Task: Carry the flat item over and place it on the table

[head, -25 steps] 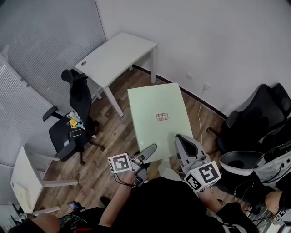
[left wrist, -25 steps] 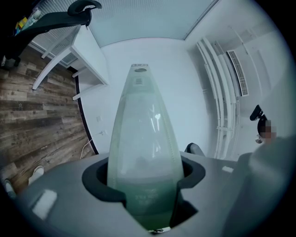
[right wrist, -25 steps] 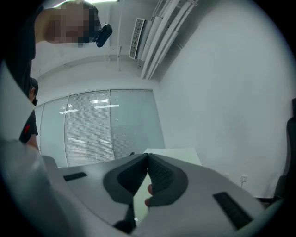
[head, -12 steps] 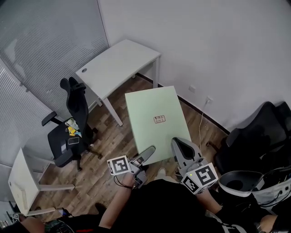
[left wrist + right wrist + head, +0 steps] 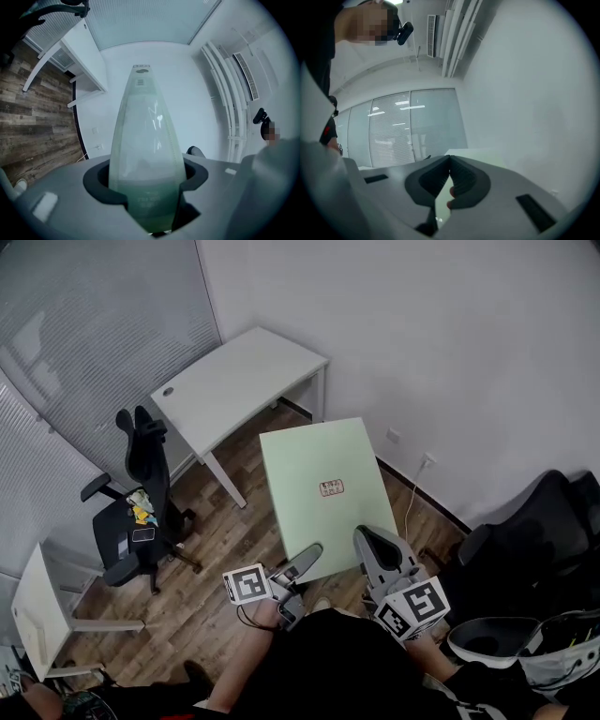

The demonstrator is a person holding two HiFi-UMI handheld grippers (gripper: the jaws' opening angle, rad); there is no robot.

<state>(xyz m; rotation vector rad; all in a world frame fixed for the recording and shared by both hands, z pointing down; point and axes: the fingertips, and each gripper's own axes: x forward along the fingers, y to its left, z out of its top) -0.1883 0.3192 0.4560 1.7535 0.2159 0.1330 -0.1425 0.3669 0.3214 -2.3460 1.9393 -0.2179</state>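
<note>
The left hand-held gripper (image 5: pixel 305 557) and the right hand-held gripper (image 5: pixel 375 542) are each clamped on the near edge of the flat panel (image 5: pixel 319 465), which is held out level at the centre of the head view, above the wood floor (image 5: pixel 234 521) and well apart from the white counter (image 5: pixel 234 381) at upper left. It looks stiff, thin and smooth, so held by one edge it will likely lever downward and could slip; two grips set well apart suit it. It is a pale green rectangle with a small label (image 5: pixel 331 487) near its middle.
</note>
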